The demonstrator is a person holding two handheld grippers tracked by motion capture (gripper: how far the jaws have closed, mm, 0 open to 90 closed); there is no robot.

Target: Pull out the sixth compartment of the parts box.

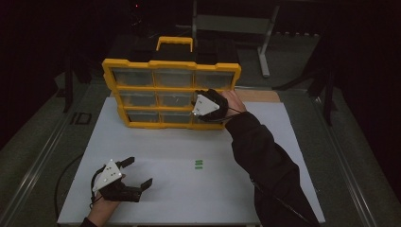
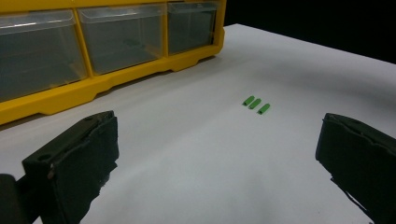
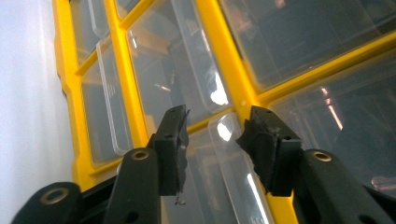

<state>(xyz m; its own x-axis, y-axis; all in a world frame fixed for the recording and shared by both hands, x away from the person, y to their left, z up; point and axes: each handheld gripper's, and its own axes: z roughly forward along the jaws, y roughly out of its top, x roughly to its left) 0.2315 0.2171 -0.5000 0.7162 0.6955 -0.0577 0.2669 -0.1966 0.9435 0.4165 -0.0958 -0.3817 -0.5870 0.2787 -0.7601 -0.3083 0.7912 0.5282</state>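
Note:
A yellow organizer (image 1: 172, 65) with clear drawers stands upright at the back of the white board (image 1: 265, 142). My right gripper (image 1: 203, 108) is up against its right column, at the lower drawers. In the right gripper view its jaws (image 3: 212, 135) stand a little apart, on either side of the raised lip of a clear drawer (image 3: 233, 172), beside a yellow frame bar (image 3: 229, 60). My left gripper (image 1: 140, 171) rests wide open near the front left of the board, holding nothing. Three small green pieces (image 1: 198, 164) lie mid-board, ahead of the left gripper (image 2: 219, 154), near the organizer (image 2: 70, 95).
A grey metal stand (image 1: 265, 42) is on the dark floor behind the organizer. The board's front edge (image 1: 189, 222) is close to the left hand. The person's dark sleeve (image 1: 269, 165) crosses the board's right half.

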